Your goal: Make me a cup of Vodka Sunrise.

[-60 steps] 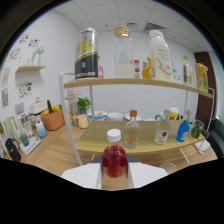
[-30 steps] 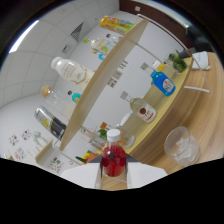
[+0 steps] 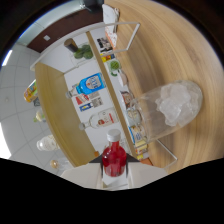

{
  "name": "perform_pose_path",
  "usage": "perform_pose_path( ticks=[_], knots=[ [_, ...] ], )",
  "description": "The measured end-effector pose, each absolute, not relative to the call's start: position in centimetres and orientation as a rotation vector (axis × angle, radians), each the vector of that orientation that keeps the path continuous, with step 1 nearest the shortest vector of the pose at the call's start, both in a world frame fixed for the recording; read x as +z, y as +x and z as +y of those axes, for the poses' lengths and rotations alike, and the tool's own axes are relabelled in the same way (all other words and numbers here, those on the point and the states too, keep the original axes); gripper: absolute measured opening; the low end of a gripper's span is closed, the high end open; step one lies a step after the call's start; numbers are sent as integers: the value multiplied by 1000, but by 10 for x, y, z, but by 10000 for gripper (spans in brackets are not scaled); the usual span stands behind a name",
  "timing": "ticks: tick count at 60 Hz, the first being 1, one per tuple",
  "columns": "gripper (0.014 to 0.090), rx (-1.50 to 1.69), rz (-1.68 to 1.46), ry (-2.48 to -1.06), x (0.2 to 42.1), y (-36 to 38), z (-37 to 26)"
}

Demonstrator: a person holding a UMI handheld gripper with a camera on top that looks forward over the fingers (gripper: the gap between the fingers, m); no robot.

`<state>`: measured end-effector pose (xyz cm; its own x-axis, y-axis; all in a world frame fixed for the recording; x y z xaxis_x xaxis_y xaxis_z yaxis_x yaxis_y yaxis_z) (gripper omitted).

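Wooden counter (image 3: 175, 55), white tiled wall (image 3: 20, 90)

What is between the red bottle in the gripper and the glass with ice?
In the gripper view, only a clear acrylic rack with small jars lies between the red bottle, held between the fingers, and the glass of ice. Beyond it is bare wooden table.

1. A light wooden table (image 3: 170, 60) carries a clear glass (image 3: 167, 112) filled with ice.
2. A two-tier wooden shelf (image 3: 50, 105) stands on it, holding bottles (image 3: 92, 82).
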<state>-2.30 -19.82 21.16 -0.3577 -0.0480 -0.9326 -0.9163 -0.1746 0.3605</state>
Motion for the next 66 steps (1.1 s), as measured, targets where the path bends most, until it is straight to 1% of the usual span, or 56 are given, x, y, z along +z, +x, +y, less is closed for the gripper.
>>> perform_pose_path(
  ticks=[7, 14, 17, 20, 29, 34, 35, 40, 45, 51, 60, 66],
  knots=[
    [344, 1661, 1501, -1075, 205, -18, -199],
    [345, 1639, 1502, -1092, 205, -20, -199],
    [344, 1579, 1443, -1154, 208, -22, -200],
    [342, 1478, 1342, -1247, 213, -24, -201],
    [347, 1122, 933, -1491, 245, -37, -202],
    [346, 852, 659, -1573, 260, -47, -202],
    [346, 769, 595, -1585, 257, -54, -200],
    [346, 561, 376, -1636, 255, -71, -201],
    [345, 408, 230, -1691, 229, -90, -199],
    [344, 284, 130, -1787, 180, -108, -194],
    [344, 170, 55, -1929, 107, -119, -191],
    [343, 138, 49, -2009, 73, -123, -193]
  ],
)
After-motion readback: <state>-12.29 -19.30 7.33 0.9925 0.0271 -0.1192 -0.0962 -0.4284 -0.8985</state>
